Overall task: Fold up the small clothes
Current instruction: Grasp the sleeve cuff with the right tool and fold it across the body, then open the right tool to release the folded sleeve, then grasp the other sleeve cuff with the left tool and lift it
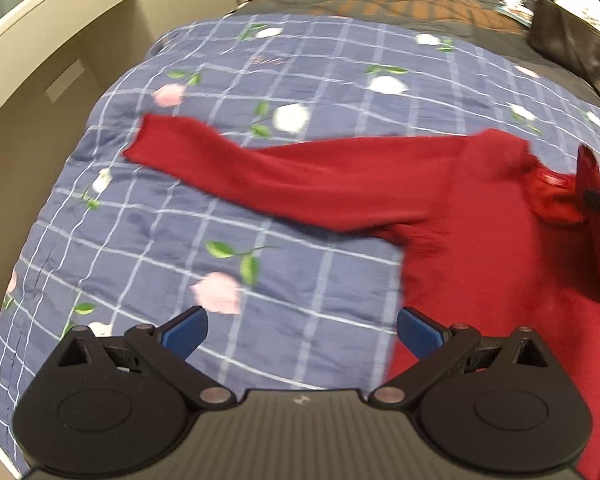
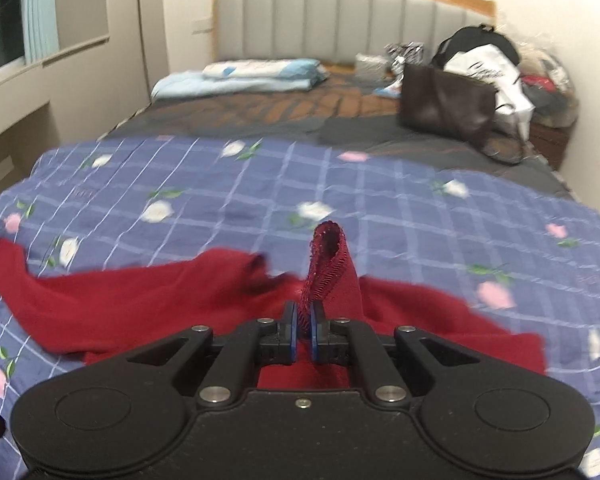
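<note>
A dark red knit sweater lies on a blue checked floral quilt. One sleeve stretches out flat to the left. My left gripper is open and empty, hovering over the quilt just left of the sweater's body. My right gripper is shut on the other sleeve's cuff, which stands up from between the blue pads. The sweater's body spreads below and to the left of it. The right gripper also shows in the left wrist view at the far right.
The quilt covers the near part of a bed. Farther back lie folded light blue bedding, a brown bag and a pile of bags by the grey headboard. A beige cabinet stands left of the bed.
</note>
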{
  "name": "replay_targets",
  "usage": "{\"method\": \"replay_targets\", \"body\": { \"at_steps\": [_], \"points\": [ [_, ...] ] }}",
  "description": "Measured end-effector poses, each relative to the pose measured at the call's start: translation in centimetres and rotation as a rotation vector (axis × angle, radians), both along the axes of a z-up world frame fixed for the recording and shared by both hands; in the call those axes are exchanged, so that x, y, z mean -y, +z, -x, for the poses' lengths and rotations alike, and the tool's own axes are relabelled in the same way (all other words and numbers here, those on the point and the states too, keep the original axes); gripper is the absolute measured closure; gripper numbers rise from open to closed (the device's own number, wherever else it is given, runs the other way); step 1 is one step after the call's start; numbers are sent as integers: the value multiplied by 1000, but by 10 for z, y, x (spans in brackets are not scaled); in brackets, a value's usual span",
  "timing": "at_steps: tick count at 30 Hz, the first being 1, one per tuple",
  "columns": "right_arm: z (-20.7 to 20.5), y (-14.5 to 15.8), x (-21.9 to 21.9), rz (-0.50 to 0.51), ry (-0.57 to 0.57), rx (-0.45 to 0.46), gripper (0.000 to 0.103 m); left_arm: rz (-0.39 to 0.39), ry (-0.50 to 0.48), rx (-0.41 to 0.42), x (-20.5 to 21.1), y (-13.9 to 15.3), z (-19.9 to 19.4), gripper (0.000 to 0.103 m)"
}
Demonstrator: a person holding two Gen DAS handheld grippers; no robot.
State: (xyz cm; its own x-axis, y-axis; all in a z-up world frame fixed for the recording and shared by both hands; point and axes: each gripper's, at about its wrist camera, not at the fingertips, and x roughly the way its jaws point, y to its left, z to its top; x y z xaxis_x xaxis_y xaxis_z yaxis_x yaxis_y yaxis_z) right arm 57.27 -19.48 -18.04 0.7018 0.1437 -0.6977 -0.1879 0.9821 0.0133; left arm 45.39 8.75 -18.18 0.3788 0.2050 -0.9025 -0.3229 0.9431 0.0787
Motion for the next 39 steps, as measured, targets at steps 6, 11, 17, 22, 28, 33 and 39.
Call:
{"method": "replay_targets", "body": {
  "at_steps": [6, 11, 17, 22, 28, 33, 39],
  "points": [
    [-10, -44, -52, 43, 34, -77, 96, 25, 85, 11, -52, -15, 9, 0],
    [-12, -73, -71, 82, 68, -136, 90, 9, 171, 76, -86, -21, 11, 0],
    [-9, -90, -83, 29, 134, -204, 57, 41, 268, 163, -133, -27, -4, 0],
    [4, -85, -84, -53, 185, -223, 23, 38, 329, 224, -178, -35, -33, 0],
    [57, -62, -67, -84, 138, -212, 2, 55, 434, 266, -233, -56, -76, 0],
    [113, -64, -45, -53, 49, -291, 1, 50, 546, 273, -265, -72, -98, 4],
    [153, -82, -22, -49, -101, -405, 1, 102, 586, 273, -278, -92, -108, 36]
  ]
}}
